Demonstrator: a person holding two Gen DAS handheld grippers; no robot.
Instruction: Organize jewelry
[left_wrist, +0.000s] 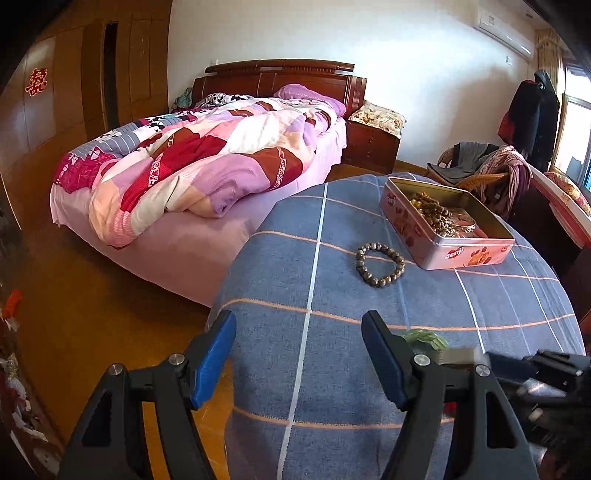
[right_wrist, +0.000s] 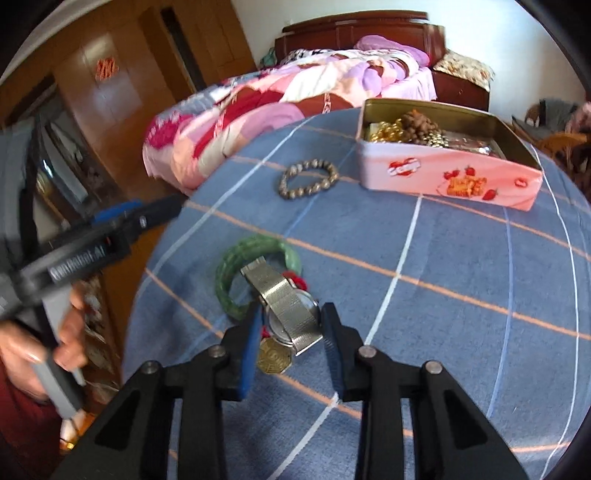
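Lying between the right gripper's (right_wrist: 290, 321) parted jaws, the watch (right_wrist: 286, 306) rests on cloth.

Right gripper (right_wrist: 291, 319) open w/ the watch (right_wrist: 286, 308) between its fingers, not clamped. Green bangle (right_wrist: 255, 275) touches the watch on its far-left side; gold coin (right_wrist: 275, 357) just near side of it. Bead bracelet (right_wrist: 308, 178) well beyond the watch, pink tin (right_wrist: 443, 177) beyond-right — beads piled inside. Left gripper (right_wrist: 147, 214) far left of the watch, off the blue checked cloth (right_wrist: 443, 295).
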